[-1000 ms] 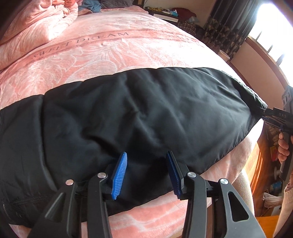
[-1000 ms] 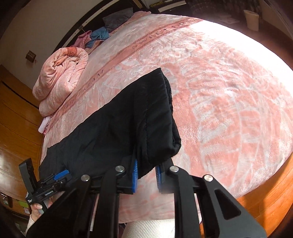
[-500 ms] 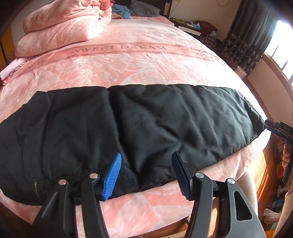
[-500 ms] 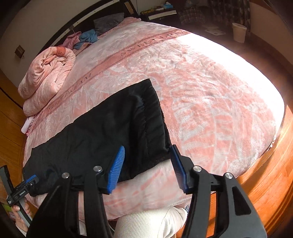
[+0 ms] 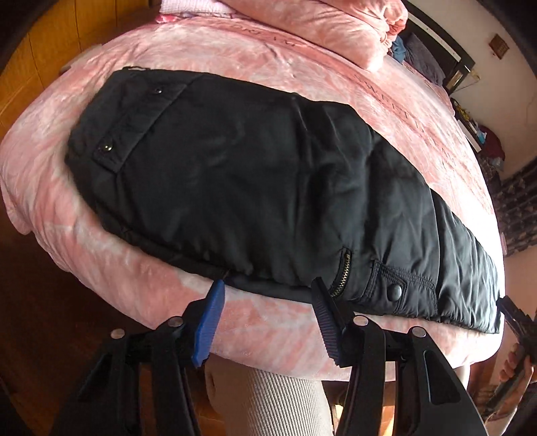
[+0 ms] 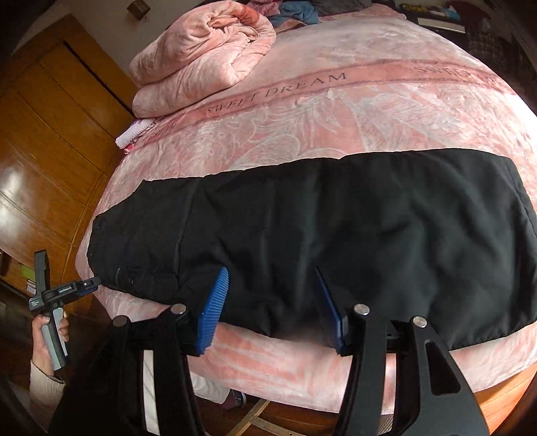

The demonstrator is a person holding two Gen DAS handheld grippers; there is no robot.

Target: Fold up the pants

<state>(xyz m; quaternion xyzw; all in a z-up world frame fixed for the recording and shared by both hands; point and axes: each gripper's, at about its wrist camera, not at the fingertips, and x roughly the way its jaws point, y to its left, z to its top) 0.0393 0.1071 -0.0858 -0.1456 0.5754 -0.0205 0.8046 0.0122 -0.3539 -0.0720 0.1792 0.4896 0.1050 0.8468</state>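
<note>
Through the left wrist view, the left gripper [image 5: 266,318] hangs over the near edge of the bed [image 5: 134,281], its blue pads spread apart with nothing between them. Its jaws have just been closing a little. The black pants [image 5: 255,187] lie flat on the pink blanket [image 5: 302,67] just ahead of the fingertips, stretching away to the upper left and to the right. The right pad sits just beside a brass zipper [image 5: 342,273] and a snap tab [image 5: 394,291] at the near hem; whether it touches the cloth I cannot tell. A flap with two snaps [image 5: 131,127] lies at the far left end. A rolled pink quilt [image 5: 335,23] rests well beyond. Below the gripper a ribbed trouser leg [image 5: 268,402] of the person shows.

Through the right wrist view, the right gripper [image 6: 272,308] is also spread, holding nothing; its jaws opened a moment ago. The pants [image 6: 335,241] lie across the bed directly ahead, their near edge between and behind the pads. Far to the left, the left gripper [image 6: 85,285] points at the pants' end, held in a hand [image 6: 47,342]. The quilt [image 6: 201,43] sits well beyond, up and left.
</note>
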